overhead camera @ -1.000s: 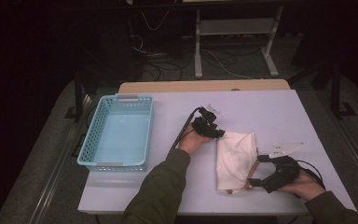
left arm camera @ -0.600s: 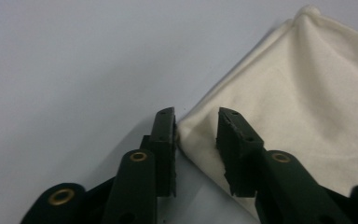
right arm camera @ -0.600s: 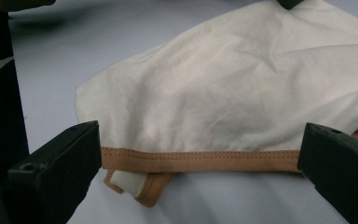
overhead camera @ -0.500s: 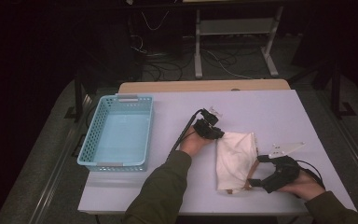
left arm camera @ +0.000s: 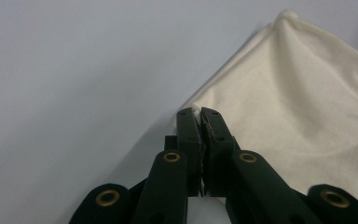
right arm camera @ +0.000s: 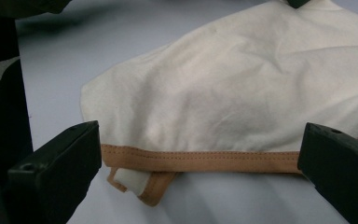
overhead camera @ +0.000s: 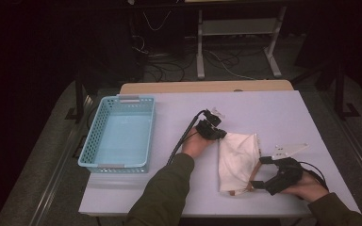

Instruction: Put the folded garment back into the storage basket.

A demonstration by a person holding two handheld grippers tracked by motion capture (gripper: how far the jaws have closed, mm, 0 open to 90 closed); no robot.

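The cream cloth (overhead camera: 238,160), a folded piece with a tan hem, lies flat on the counter (overhead camera: 273,113), to the right of the light blue basket (overhead camera: 118,136) and well apart from it. What has just changed is at the cloth's far left corner: the left tongs (left arm camera: 200,114) have just been closing there, and in the left gripper view the 2 black jaws now stand pressed together with a small fold of the cream corner pinched between their tips. In the high view the left tongs (overhead camera: 215,133) sit at that same corner, where they already were a second ago; the cloth lies as it did then.

The right tongs (overhead camera: 260,172) wait at the cloth's near right edge with their jaws spread wide. In the right gripper view the right tongs (right arm camera: 200,156) have 1 jaw on each side of the tan hem (right arm camera: 196,161), neither touching it, and a small white tag (right arm camera: 128,181) shows under the hem's left end.

So 1 corner looks secured and the other is not yet gripped. The likely next step is for the right tongs to close on the hem, so that the cloth can be lifted, folded or carried toward the basket with both corners held.
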